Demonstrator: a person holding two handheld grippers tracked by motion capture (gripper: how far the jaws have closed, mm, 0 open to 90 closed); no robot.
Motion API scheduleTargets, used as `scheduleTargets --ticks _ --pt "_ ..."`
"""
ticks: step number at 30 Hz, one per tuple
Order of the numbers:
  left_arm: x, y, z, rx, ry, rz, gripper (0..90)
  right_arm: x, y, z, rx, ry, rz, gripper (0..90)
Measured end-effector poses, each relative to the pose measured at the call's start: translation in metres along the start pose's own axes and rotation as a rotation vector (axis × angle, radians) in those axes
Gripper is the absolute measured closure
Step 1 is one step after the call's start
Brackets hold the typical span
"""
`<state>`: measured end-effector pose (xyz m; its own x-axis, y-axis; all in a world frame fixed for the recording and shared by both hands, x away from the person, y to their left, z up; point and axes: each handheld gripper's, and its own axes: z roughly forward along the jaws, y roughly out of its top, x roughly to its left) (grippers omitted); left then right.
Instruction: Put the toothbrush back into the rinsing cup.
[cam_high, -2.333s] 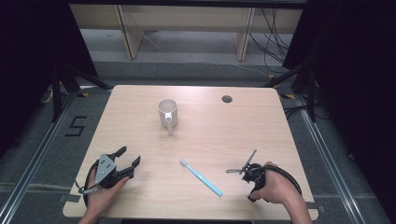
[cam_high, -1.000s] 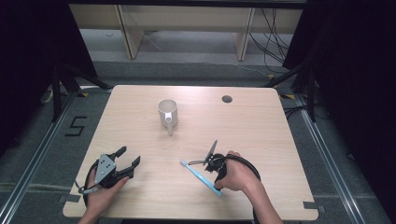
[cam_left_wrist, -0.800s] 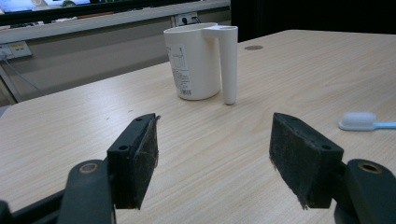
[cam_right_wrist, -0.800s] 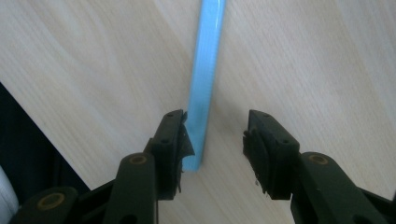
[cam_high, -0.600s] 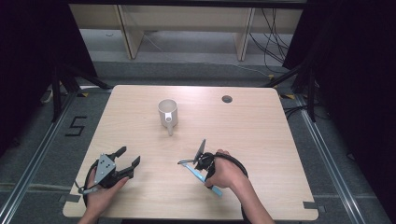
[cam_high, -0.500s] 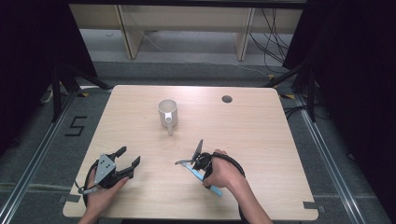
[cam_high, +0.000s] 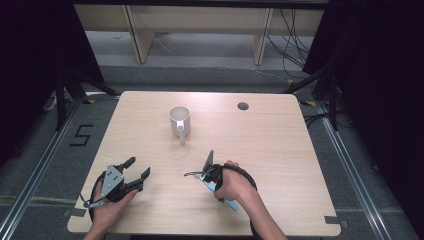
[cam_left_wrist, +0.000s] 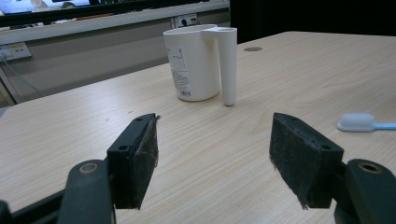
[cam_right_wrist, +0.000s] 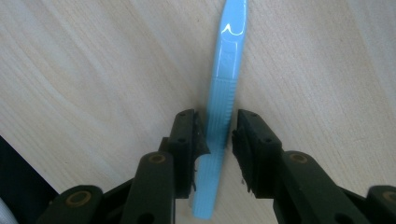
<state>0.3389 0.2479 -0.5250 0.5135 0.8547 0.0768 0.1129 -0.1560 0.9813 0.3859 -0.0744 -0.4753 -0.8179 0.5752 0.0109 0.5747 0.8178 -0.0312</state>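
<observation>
Nearest, at the table's (cam_high: 300, 150) 6 o'clock edge, the right gripper (cam_right_wrist: 218, 135) points down over the blue toothbrush (cam_right_wrist: 223, 84). Its jaws have just been closing and now straddle the handle; the left pad touches it, while a narrow gap remains at the right pad. At 7 o'clock, the left gripper (cam_high: 134, 172) rests with jaws spread wide and nothing between them. Farther, toward 12 o'clock from centre, the white cup (cam_high: 179, 120) stands upright, well apart from both grippers.

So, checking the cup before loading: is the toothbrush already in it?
No, the toothbrush lies flat on the table, between the right gripper's jaws.
</observation>
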Motion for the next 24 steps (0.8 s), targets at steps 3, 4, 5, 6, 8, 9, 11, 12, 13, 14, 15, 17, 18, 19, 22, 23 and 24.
scheduleTargets --ticks 3,4,5,6,8,9,11,12,13,14,15,17,18,19,22,23,24 --pt "0.0001 -0.0001 0.0002 -0.003 0.001 -0.004 32.0 -0.0002 0.0002 0.0018 0.000 0.005 -0.007 69.4" --pt "0.0002 0.0000 0.0002 -0.002 0.001 -0.003 32.0 0.0002 0.0000 0.0017 -0.003 0.003 0.005 69.5" --pt "0.0002 0.0000 0.0002 -0.002 0.001 -0.003 32.0 0.0005 0.0000 0.0016 -0.002 0.003 0.015 69.9" --pt "0.0002 0.0000 0.0003 -0.002 0.000 -0.002 32.1 -0.0003 0.0004 0.0014 0.003 0.004 0.003 70.2" --pt "0.0000 0.0000 0.0001 0.000 -0.002 0.000 32.2 0.0003 0.0006 0.0012 0.008 0.000 0.014 71.5" --pt "-0.0003 -0.0001 0.0004 -0.003 -0.001 0.000 32.2 -0.0003 0.0006 0.0017 0.000 -0.006 0.006 72.2" --pt "-0.0003 -0.0002 0.0004 -0.006 -0.001 0.001 32.2 0.0005 0.0002 0.0020 -0.003 -0.006 0.027 73.8" --pt "-0.0003 -0.0002 0.0003 -0.005 -0.001 0.002 32.2 0.0007 0.0001 0.0018 -0.002 -0.019 0.030 74.7" --pt "-0.0004 -0.0002 0.0003 -0.005 -0.001 0.002 32.2 0.0006 0.0001 0.0018 -0.001 -0.023 0.027 75.3" --pt "-0.0004 -0.0002 0.0003 -0.005 -0.002 0.003 32.2 0.0009 0.0001 0.0019 -0.002 -0.027 0.029 76.1" --pt "-0.0004 -0.0001 0.0003 -0.004 -0.002 0.006 32.2 0.0011 0.0002 0.0019 -0.001 -0.030 0.029 76.7" --pt "-0.0005 -0.0001 0.0003 -0.003 -0.003 0.007 32.2 0.0015 0.0004 0.0020 -0.001 -0.037 0.036 77.9" --pt "-0.0005 -0.0001 0.0003 -0.003 -0.003 0.008 32.2 0.0018 0.0005 0.0020 -0.001 -0.038 0.041 78.3" --pt "-0.0005 -0.0001 0.0003 -0.003 -0.003 0.007 32.2 0.0024 0.0007 0.0022 -0.004 -0.037 0.051 78.5" --pt "-0.0003 -0.0002 0.0003 -0.005 -0.002 0.002 32.2 0.0021 0.0005 0.0021 0.002 -0.024 0.065 78.9" --pt "-0.0003 -0.0001 0.0003 -0.004 -0.002 0.001 32.2 0.0019 0.0003 0.0020 0.002 -0.024 0.062 79.0" --pt "-0.0003 -0.0001 0.0003 -0.004 -0.002 0.000 32.2 0.0008 0.0004 0.0017 0.002 -0.031 0.042 79.1"
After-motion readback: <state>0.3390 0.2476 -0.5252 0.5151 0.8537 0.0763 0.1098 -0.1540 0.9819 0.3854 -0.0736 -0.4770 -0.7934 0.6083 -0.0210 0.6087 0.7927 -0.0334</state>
